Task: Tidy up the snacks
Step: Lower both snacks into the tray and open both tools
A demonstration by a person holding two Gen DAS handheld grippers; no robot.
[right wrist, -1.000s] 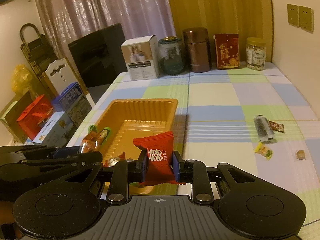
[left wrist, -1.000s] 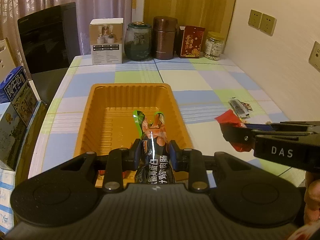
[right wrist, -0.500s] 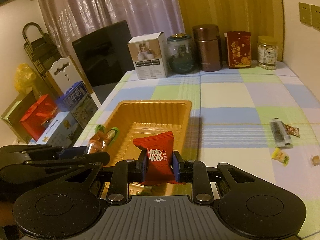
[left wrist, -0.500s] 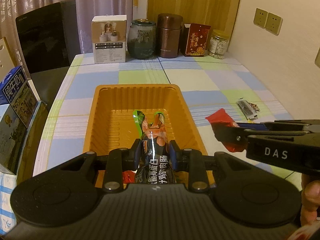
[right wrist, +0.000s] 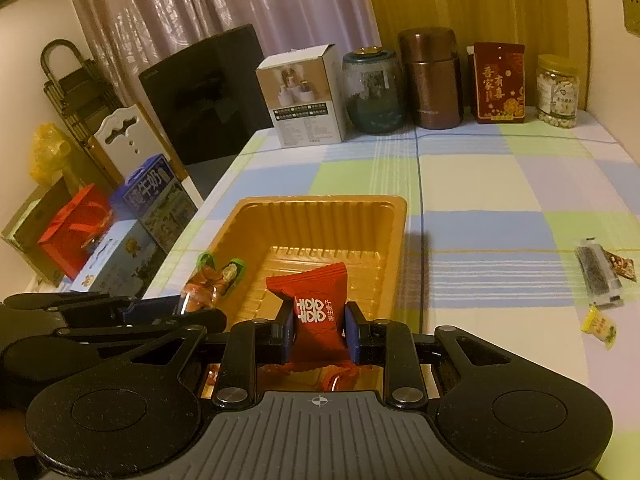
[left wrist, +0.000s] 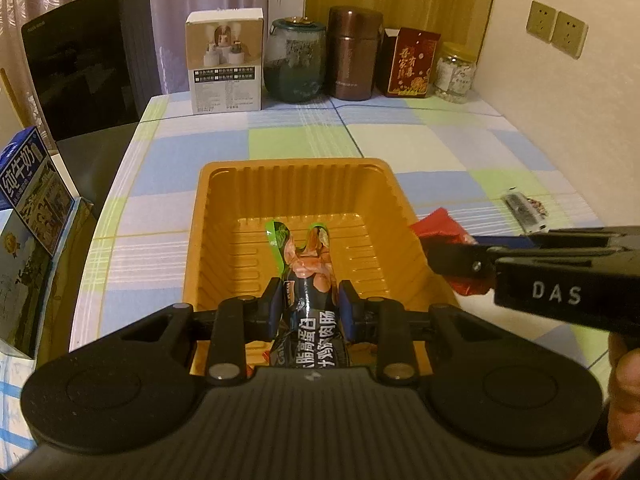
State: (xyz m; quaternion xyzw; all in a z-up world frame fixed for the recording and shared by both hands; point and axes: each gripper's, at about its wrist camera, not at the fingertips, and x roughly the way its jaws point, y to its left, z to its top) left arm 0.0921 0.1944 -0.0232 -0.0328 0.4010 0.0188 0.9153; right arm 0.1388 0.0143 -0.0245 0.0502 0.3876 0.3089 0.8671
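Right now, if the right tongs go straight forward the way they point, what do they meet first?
Probably the orange tray: the right tongs, shut on a red candy packet, point into it, toward its ribbed floor or far wall. Depth is unclear.

The orange tray's (left wrist: 404,216) near end is hidden behind the left gripper (left wrist: 311,306). Small red wrappers (right wrist: 340,378) under the right gripper (right wrist: 319,332) are mostly covered. Print on the small yellow packet (right wrist: 599,326) is too small to read.
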